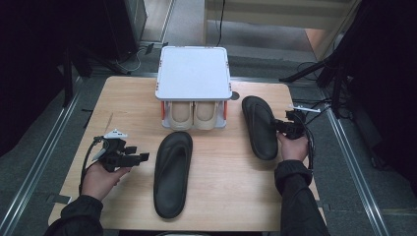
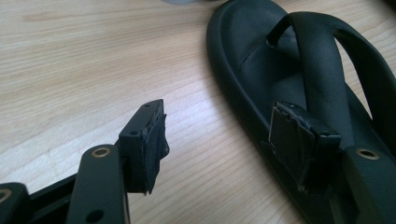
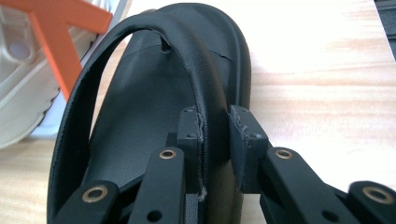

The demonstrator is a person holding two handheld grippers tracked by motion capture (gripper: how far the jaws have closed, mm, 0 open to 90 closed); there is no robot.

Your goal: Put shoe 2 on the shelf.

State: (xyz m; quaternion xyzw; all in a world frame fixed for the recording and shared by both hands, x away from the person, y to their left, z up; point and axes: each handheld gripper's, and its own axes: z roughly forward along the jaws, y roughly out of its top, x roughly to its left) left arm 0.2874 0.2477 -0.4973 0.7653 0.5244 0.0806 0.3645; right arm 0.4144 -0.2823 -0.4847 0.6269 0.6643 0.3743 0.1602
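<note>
Sleeves and hands come in at the near edge of the bench [image 1: 123, 93]. At the left, the left gripper [image 1: 129, 156] hovers released, its jaws spread with nothing between them, just beside the left sandal [image 1: 172, 173], which lies flat at the middle of the bench. Behind it stands a small white rack [image 1: 193, 73] with a pair of beige shoes [image 1: 193, 115] tucked under its top. At the right, the right gripper [image 3: 215, 126] is clenched on the strap [image 3: 205, 88] of the right sandal [image 1: 259, 125], which sits near the right edge of the bench. That hold is on thin, bendy strap alone, so the sole could swing or slip free when lifted, and its toe might knock the rack.
</note>
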